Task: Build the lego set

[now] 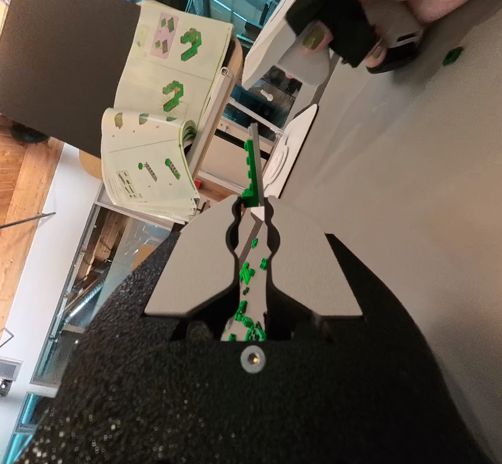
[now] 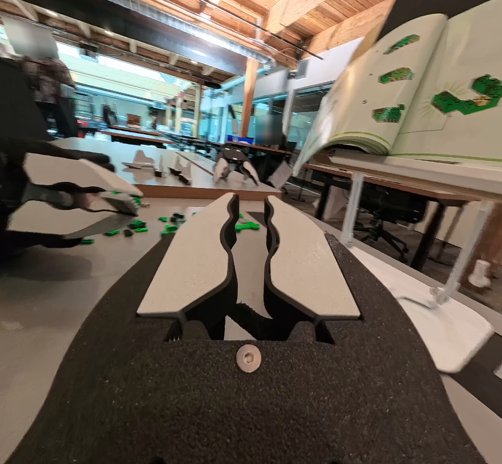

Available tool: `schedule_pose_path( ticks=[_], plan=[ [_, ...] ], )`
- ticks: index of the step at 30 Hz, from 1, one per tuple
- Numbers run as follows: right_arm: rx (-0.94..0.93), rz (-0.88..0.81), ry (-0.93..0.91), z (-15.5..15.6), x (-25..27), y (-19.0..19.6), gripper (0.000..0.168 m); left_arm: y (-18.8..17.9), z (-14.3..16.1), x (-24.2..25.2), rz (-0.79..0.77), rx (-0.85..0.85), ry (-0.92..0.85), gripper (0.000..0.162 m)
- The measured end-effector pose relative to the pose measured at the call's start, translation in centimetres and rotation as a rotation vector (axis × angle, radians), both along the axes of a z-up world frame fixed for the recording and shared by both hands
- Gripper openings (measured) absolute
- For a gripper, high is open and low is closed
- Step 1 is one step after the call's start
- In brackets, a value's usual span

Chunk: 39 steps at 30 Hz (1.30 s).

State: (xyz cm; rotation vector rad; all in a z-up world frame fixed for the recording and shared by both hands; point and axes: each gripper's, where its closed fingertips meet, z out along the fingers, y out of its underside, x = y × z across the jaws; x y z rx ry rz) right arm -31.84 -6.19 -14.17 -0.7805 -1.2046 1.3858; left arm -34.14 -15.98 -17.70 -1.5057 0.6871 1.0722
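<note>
Left gripper clamped on a grey plate bearing green bricks; plate seen edge-on, so its face is hidden. Right gripper: fingers slightly apart, nothing between them. Loose green pieces scattered on the grey table, beyond the right gripper's tips; blurred, shapes unclear. Instruction booklet open on a white stand near the table's right edge, its far page cut off.
</note>
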Motion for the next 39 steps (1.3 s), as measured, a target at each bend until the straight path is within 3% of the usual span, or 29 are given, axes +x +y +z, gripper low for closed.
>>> schedule_pose_path(
  ticks=[8,12,21,29,31,35,39],
  plan=[
    [0.032,0.398,-0.106,-0.9,1.2,-6.9,0.025,-0.1,-0.2,-1.2,0.071,-0.02,0.028,0.015],
    [0.071,0.464,-0.197,-2.1,1.0,-8.8,0.025,0.1,-1.2,-1.8,0.145,-0.105,0.143,0.015],
    [0.205,0.36,-0.402,-5.0,-0.8,-9.5,0.024,0.4,-1.7,-1.1,0.121,-0.139,0.204,0.015],
    [0.222,0.331,-0.452,-5.6,-1.0,-9.2,0.019,0.4,-1.7,-1.2,0.121,-0.129,0.202,0.016],
    [0.223,0.3,-0.462,-5.7,-1.2,-8.6,0.019,0.5,-1.5,-1.2,0.116,-0.106,0.186,0.022],
    [0.258,0.17,-0.532,-6.7,-1.8,-6.3,0.019,0.2,-2.1,-3.1,0.197,-0.135,0.153,0.033],
    [0.299,0.081,-0.63,-8.1,-2.0,-4.7,0.019,-1.1,-1.4,-6.6,0.359,-0.05,-0.002,0.016]
  ],
)
